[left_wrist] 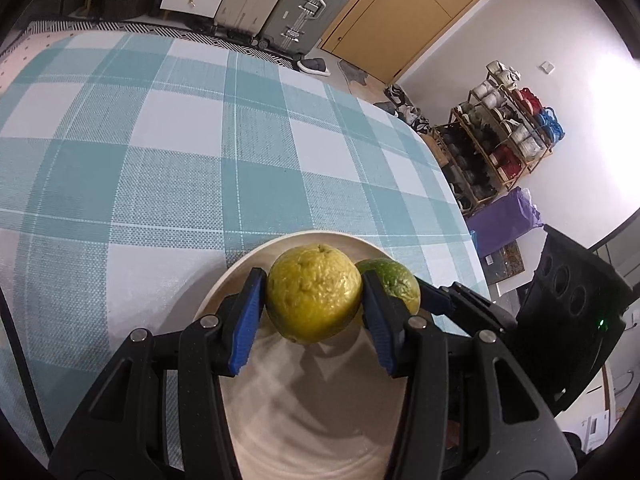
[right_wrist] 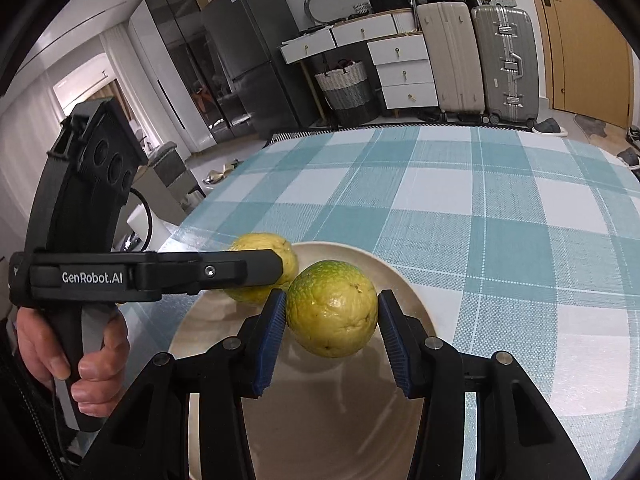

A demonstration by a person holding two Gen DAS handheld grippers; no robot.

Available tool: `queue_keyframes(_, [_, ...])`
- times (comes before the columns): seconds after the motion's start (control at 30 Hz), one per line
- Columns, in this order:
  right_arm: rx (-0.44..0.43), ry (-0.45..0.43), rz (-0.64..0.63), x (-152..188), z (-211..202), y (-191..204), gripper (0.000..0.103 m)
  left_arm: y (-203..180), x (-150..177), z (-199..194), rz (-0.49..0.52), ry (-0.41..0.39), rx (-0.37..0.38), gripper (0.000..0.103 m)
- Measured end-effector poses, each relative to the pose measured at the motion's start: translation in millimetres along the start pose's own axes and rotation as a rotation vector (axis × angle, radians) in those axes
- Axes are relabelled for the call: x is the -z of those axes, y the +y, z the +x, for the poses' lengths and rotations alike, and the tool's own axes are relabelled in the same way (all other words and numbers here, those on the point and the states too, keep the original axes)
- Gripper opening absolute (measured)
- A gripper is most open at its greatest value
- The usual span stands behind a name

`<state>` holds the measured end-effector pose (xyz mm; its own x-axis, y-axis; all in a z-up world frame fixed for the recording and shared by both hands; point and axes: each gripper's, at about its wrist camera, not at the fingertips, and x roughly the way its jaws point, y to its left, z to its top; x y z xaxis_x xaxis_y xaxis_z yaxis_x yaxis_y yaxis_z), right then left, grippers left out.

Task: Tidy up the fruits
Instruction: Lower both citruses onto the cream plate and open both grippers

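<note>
Both grippers, left (left_wrist: 314,304) and right (right_wrist: 332,314), each clamp a fruit over the plate (right_wrist: 404,280); careless release risks collision, roll-off.

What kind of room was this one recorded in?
Most likely a lived-in home dining area. A table under a teal-and-white checked cloth stands near hard-shell silver suitcases, a white chest of drawers and a wooden rack of shoes.

Two citrus fruits (left_wrist: 312,300) (right_wrist: 332,308), one plate (right_wrist: 400,280), two suitcases (right_wrist: 480,68)
</note>
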<state>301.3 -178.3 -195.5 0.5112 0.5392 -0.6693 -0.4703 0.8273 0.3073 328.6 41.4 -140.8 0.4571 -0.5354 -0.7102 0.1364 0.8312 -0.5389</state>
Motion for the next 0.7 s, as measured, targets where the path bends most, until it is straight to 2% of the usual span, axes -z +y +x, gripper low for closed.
queue_keyframes(0.1, [0.01, 0.003, -0.001, 1.5, 5.0, -0.2, 0.048, 1.7, -2.3, 6.2, -0.02, 0.004, 0.011, 0.046])
queue_keyframes(0.17, [0.008, 0.006, 0.002, 1.3, 8.4, -0.4, 0.048, 1.7, -4.7, 6.6, -0.031, -0.001, -0.019, 0.047])
queue_keyframes(0.27, [0.021, -0.009, -0.005, 0.4, 8.9, 2.0, 0.052, -4.3, -5.7, 0.9, -0.019, -0.012, -0.017, 0.047])
queue_keyframes(0.3, [0.022, -0.014, -0.008, 0.0, 7.6, 2.9, 0.059, -7.1, -5.6, -2.9, -0.01, -0.021, -0.023, 0.053])
queue_keyframes(0.33, [0.024, -0.015, -0.009, -1.1, 5.1, 3.8, 0.07, -10.1, -5.5, -7.2, -0.001, -0.032, -0.031, 0.065])
queue_keyframes(0.37, [0.033, -0.022, -0.009, -1.9, 0.8, 4.6, 0.075, -12.4, -4.7, -13.0, 0.005, -0.049, -0.043, 0.068])
queue_keyframes(0.4, [0.038, -0.033, -0.009, -2.2, -3.2, 5.3, 0.075, -14.5, -3.7, -18.7, 0.009, -0.069, -0.06, 0.071])
queue_keyframes(0.5, [0.037, -0.083, -0.01, -1.0, -24.9, 7.3, 0.079, -21.4, 1.2, -35.2, 0.032, -0.104, -0.105, 0.074])
queue_keyframes(0.57, [0.052, -0.111, -0.006, 1.5, -38.3, 8.0, 0.086, -27.2, 7.5, -45.8, 0.044, -0.124, -0.134, 0.075])
queue_keyframes(0.7, [0.068, -0.161, 0.006, 9.8, -63.9, 9.6, 0.09, -37.8, 26.7, -70.2, 0.082, -0.168, -0.197, 0.078])
